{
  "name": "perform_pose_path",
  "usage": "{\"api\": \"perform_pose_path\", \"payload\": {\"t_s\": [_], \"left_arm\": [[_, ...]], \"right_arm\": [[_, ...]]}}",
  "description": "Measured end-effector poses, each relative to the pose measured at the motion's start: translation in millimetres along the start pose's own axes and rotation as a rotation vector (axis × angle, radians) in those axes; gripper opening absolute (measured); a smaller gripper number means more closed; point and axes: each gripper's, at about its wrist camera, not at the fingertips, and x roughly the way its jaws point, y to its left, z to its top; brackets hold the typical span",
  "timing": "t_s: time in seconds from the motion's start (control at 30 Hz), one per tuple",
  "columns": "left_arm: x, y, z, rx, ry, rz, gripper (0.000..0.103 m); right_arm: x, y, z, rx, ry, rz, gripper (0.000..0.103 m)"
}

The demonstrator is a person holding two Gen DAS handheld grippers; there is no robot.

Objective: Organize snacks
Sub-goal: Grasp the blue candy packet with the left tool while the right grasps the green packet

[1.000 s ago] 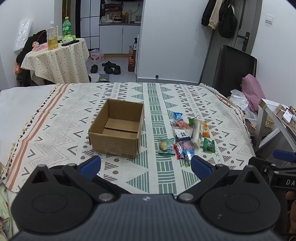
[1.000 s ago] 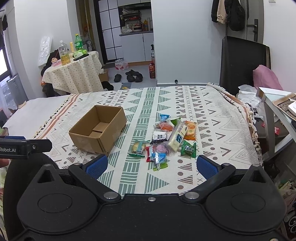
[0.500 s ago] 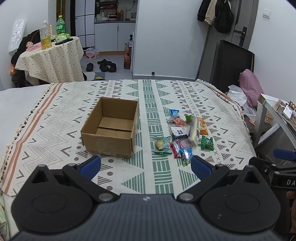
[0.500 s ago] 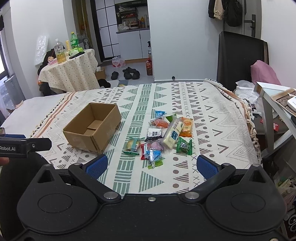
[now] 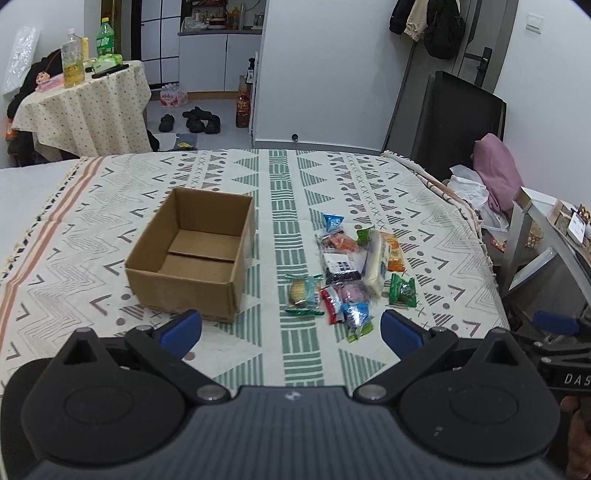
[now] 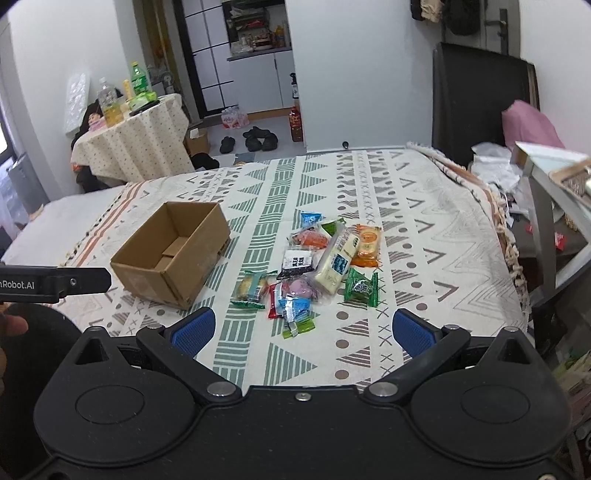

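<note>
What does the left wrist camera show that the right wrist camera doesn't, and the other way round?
Only the left wrist view shows the left gripper with its jaws wide apart, and the wall switch.

Only the right wrist view shows the right gripper, also wide open, and a small box on the floor beside the round side table.

Both show the empty cardboard box on the patterned cloth, the snack pile to its right, and the shoes beyond.

— Where does the box (image 5: 192,254) stand?
— On the tablecloth (image 5: 424,206), left of the snack pile (image 5: 351,269), a little apart.
— And behind the bed?
— A small round table (image 5: 81,107) with bottles (image 5: 72,59) on it, far left.
</note>
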Motion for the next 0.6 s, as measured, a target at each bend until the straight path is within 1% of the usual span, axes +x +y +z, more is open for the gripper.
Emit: {"api": "perform_pose_path", "payload": {"t_s": [0.1, 0.17, 0.33, 0.47, 0.6], "left_arm": [[9, -5, 4, -0.007, -0.003, -0.007, 0.102], [17, -7, 6, -0.017, 0.004, -0.014, 0.102], [38, -15, 8, -0.033, 0.030, -0.028, 0.101], [56, -21, 9, -0.039, 0.054, -0.041, 0.100], [76, -26, 10, -0.048, 0.081, -0.037, 0.098]], "right_arm": [[7, -8, 0, 0.006, 0.000, 0.004, 0.102], [12, -13, 1, 0.005, 0.006, 0.013, 0.098], [30, -29, 3, 0.057, 0.034, 0.015, 0.092], [44, -39, 4, 0.078, 0.046, 0.011, 0.091], [58, -51, 3, 0.111, 0.058, 0.033, 0.091]]}}
